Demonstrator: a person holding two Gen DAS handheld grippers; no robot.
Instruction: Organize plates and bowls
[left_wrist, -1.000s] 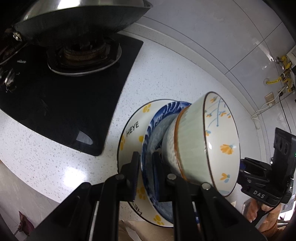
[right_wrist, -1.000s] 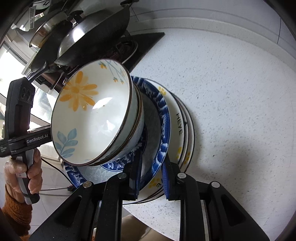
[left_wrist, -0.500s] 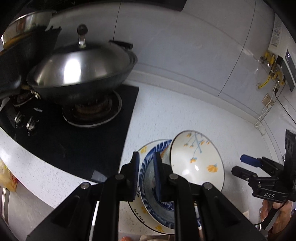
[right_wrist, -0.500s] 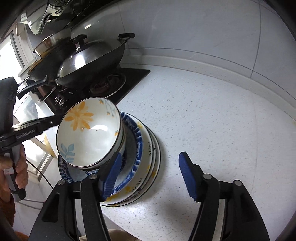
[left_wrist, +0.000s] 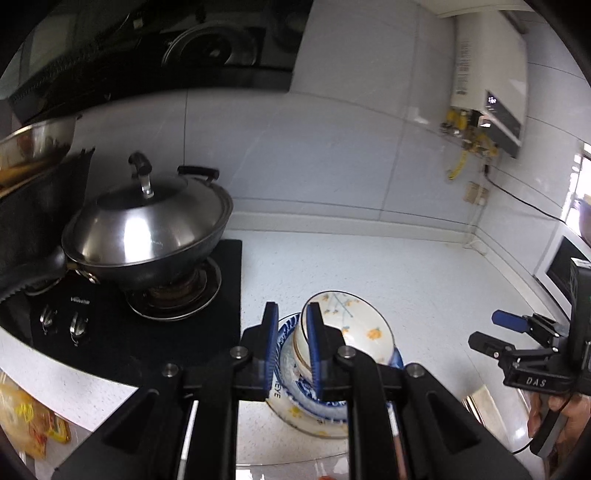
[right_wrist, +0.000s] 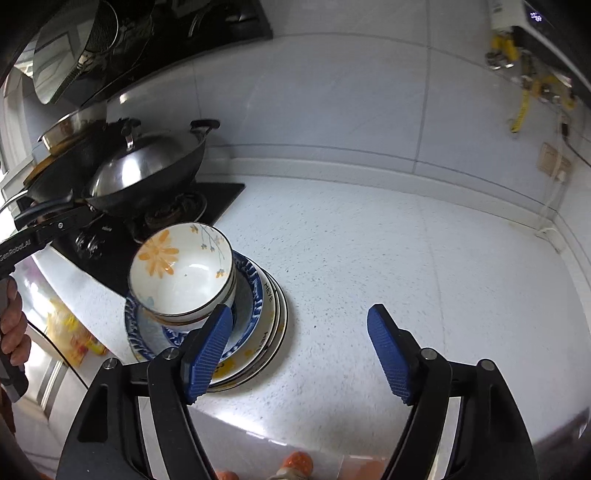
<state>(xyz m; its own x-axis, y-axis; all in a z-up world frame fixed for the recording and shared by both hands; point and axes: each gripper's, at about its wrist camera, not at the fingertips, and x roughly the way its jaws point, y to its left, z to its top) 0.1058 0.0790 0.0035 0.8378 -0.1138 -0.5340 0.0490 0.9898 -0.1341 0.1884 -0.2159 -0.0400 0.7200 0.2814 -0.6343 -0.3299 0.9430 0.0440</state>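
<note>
Moved: both grippers are drawn up and back from the stack since the earlier frames.
Right gripper (right_wrist: 299, 354): rim grip is released; fingers are opening, nothing is between them.
Left gripper (left_wrist: 291, 350): fingers are nearly closed, nothing is seen clamped.
Bowls (right_wrist: 183, 275): nested on the plates (right_wrist: 271, 314), on the surface (right_wrist: 406, 258) beside the stove (right_wrist: 207, 199).
Meaning: stacking is judged done.

We see a lidded steel wok (left_wrist: 147, 236) sitting on the burner of a black gas hob (left_wrist: 122, 325) at the left end of the speckled white bench (right_wrist: 406, 266). Behind it rises a pale tiled wall (left_wrist: 332, 147). High on the right hangs a white water heater (left_wrist: 487, 70), with yellow pipe fittings (left_wrist: 469, 136) beneath it.
</note>
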